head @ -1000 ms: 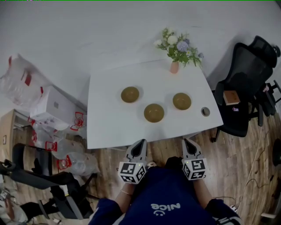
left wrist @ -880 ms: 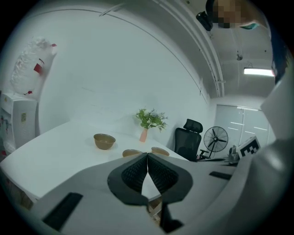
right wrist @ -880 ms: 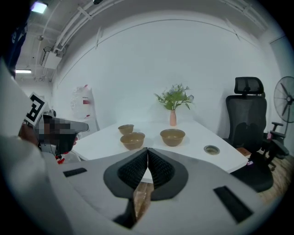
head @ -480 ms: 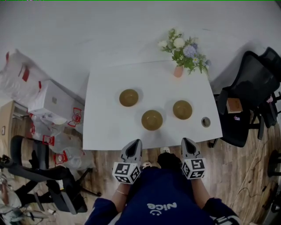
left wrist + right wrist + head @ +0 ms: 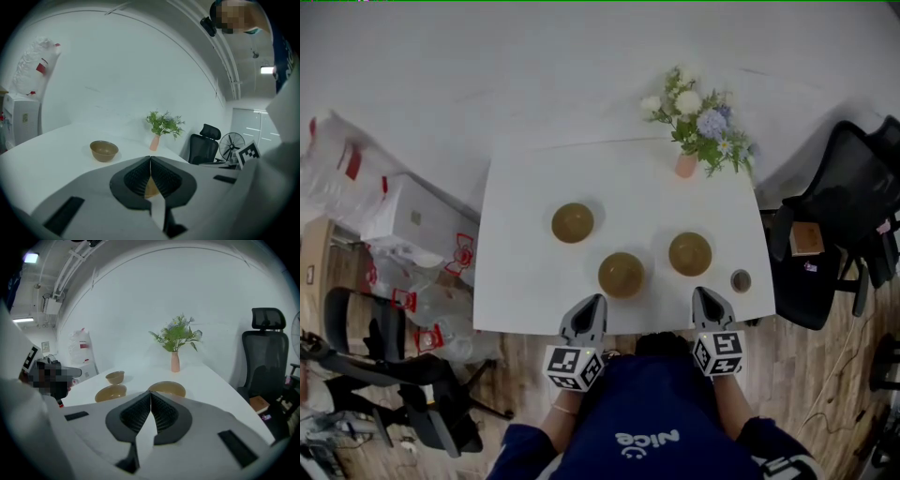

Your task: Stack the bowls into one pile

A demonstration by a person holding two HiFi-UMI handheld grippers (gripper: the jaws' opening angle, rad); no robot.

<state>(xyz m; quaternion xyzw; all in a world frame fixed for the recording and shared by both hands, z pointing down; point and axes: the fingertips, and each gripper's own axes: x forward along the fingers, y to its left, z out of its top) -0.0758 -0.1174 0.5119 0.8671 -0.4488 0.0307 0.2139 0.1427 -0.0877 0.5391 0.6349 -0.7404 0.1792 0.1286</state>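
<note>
Head view, bowls [image 5: 622, 274] beyond closed fingers [image 5: 588, 312]

- Left gripper [image 5: 591, 307] is held out ahead of the person's torso, jaws pressed together, nothing between them.
- Right gripper [image 5: 707, 302] sits level alongside, jaws likewise together and empty.

A white table [image 5: 525, 272] stands on a wooden floor [image 5: 825, 375]. At its 1 o'clock corner is a pink vase [image 5: 685, 166] of flowers [image 5: 703, 122]; at 4 o'clock, a small round dark object [image 5: 741, 280]. A black office chair [image 5: 844, 216] stands at 3 o'clock, and a white box [image 5: 417, 220] and plastic bags [image 5: 337, 173] at 9 o'clock.
</note>
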